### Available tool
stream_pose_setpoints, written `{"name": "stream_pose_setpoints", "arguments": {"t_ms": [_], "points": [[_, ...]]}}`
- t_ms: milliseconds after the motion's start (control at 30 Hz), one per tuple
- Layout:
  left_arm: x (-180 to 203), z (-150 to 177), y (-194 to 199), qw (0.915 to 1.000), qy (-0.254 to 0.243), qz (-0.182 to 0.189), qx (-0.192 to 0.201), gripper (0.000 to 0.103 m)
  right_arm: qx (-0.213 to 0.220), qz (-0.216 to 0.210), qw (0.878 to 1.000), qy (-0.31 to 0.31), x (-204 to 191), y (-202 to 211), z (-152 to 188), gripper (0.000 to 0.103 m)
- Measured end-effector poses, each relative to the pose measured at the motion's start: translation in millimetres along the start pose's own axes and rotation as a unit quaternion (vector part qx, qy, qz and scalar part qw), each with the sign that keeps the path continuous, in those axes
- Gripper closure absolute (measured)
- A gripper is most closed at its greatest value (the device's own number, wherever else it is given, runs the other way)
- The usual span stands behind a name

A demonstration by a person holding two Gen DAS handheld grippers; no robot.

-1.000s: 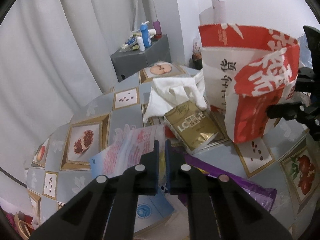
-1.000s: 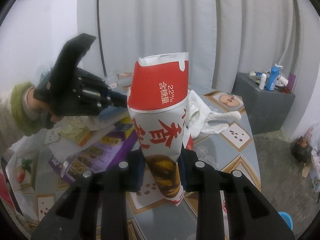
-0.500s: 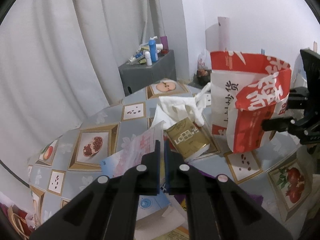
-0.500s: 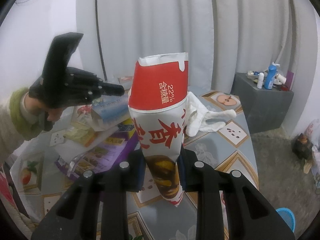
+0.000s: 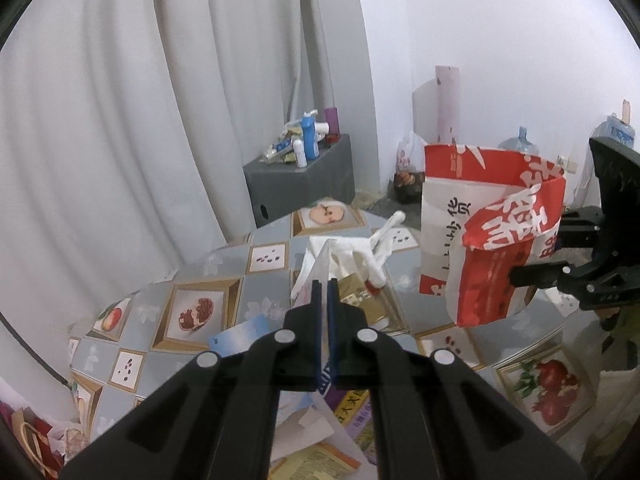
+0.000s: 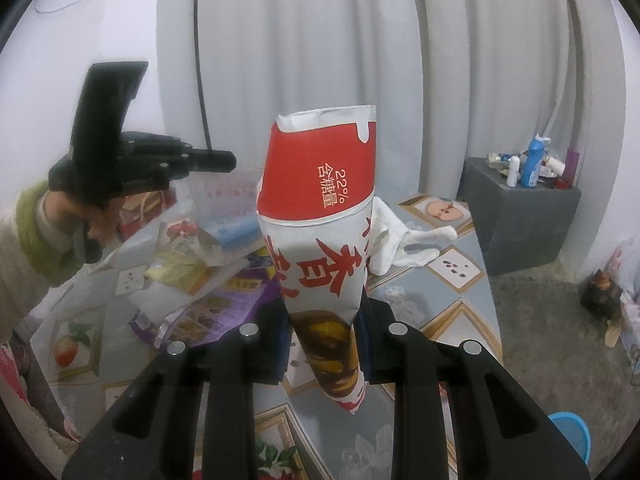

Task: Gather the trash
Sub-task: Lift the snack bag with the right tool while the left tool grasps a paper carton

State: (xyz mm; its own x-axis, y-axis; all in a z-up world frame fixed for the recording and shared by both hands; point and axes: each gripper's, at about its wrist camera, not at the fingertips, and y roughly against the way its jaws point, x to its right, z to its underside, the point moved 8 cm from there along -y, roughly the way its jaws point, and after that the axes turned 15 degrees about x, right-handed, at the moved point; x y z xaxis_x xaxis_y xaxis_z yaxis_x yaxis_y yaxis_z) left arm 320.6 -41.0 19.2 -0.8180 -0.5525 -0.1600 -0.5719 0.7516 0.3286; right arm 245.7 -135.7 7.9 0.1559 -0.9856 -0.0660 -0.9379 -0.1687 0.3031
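My right gripper (image 6: 322,320) is shut on a red and white paper bag (image 6: 322,216), held upright with its mouth up; the bag also shows in the left wrist view (image 5: 492,240), open at the top. My left gripper (image 5: 324,292) is shut on a thin plastic wrapper with a blue end and pink print (image 5: 240,334), lifted above the table. In the right wrist view the wrapper (image 6: 232,216) hangs below the left gripper (image 6: 224,160), left of the bag. A gold box (image 5: 360,300) and a white cloth (image 5: 348,260) lie on the table.
The table has a grey tablecloth with fruit pictures (image 5: 192,312). A purple packet (image 6: 224,300) and papers (image 6: 176,272) lie on it. A grey cabinet with bottles (image 5: 300,184) stands behind, by white curtains. A blue bin (image 6: 572,436) is on the floor.
My left gripper has risen with the wrapper, lifting it off the table and higher beside the bag. The right gripper and the bag have stayed almost still.
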Motion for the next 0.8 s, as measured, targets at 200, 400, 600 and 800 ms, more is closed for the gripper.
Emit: {"name": "stream_pose_setpoints", "arguments": {"t_ms": [200, 400, 600, 800], "points": [[17.6, -20.0, 19.5, 0.9997, 0.006, 0.003, 0.021, 0.101, 0.017, 0.008, 1.000, 0.000, 3.0, 26.1, -7.7, 0.079], [47.5, -44.1, 32.0, 0.9991, -0.005, 0.015, 0.038, 0.101, 0.038, 0.024, 0.999, -0.006, 11.6, 54.1, -14.5, 0.079], [87.0, -67.3, 33.4, 0.9978, -0.015, 0.036, 0.053, 0.101, 0.059, 0.049, 0.997, -0.020, 30.0, 89.6, -15.9, 0.079], [130.5, -91.3, 24.0, 0.9957, -0.020, 0.064, 0.064, 0.101, 0.075, 0.083, 0.993, -0.039, 56.0, 126.2, -9.2, 0.079]]}}
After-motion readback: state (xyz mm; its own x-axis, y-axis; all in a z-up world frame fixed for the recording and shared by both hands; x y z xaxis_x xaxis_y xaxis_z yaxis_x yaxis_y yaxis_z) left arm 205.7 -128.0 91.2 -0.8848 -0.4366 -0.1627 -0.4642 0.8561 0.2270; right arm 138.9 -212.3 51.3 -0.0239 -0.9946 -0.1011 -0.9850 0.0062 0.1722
